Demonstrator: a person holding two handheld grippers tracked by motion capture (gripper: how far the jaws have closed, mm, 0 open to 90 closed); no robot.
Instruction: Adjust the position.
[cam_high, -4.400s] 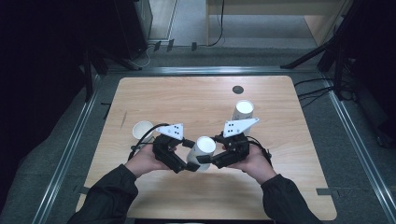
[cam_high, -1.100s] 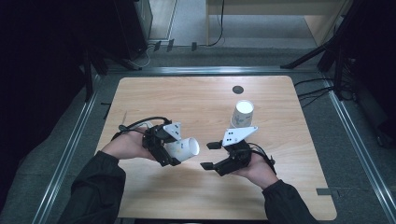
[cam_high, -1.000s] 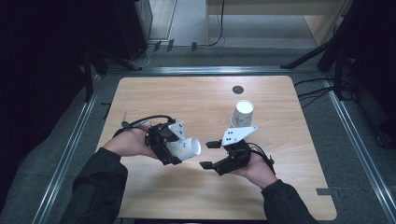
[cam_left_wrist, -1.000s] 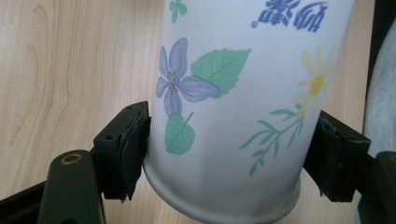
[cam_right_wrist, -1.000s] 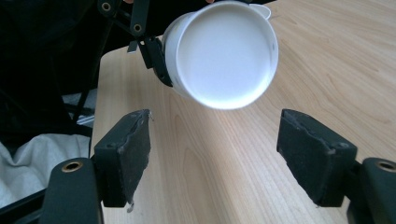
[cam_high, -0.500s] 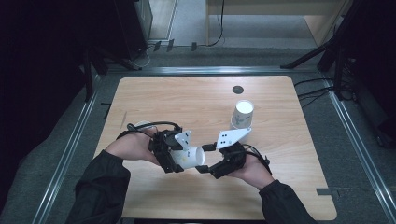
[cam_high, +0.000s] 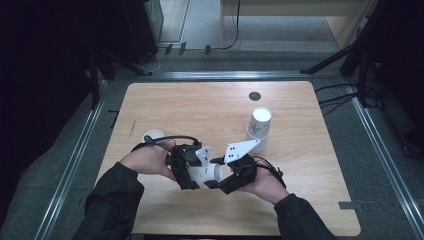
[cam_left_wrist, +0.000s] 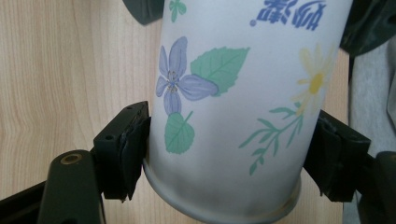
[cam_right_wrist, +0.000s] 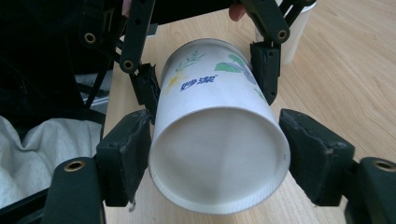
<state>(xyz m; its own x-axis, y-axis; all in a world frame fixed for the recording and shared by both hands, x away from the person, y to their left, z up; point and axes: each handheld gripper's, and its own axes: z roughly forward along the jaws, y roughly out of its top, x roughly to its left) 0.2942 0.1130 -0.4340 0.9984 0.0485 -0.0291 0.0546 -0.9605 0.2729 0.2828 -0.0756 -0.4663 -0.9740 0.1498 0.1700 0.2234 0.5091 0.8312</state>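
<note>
A: We start with the wooden table (cam_high: 300, 200). Above its near edge, roughly midway along, we hold the flowered paper cup (cam_high: 206, 173) on its side in the air, between both tools.

B: Who has it? From the left gripper view, the left gripper (cam_left_wrist: 224, 154) clamps the cup's lower body, both pads pressed to the wall near the base.

A: Agreed. And in the right gripper view the right gripper (cam_right_wrist: 215, 163) has its jaws on either side of the cup's open mouth, pads at the rim or very nearly so. We cannot tell whether they press yet, or only bracket it.

B: So we judge this to be a hand-over, or a two-handed steadying of the cup, at the moment the second tool takes hold. Next we would need the right jaws to close gently on the rim, since thin paper will buckle, and the left to let go only once that hold is firm.

A: Around us: a stack of white cups (cam_high: 260, 127) stands upright towards the far right corner, well apart from our hands. Another cup (cam_high: 153, 136) sits near the left edge, just beyond the left hand (cam_high: 147, 159). A small dark round disc (cam_high: 255, 95) lies close to the far edge.

B: Nothing blocks us, we think. The black cable (cam_high: 170, 140) looping off the left tool lies near that lone cup and could nudge it.
</note>
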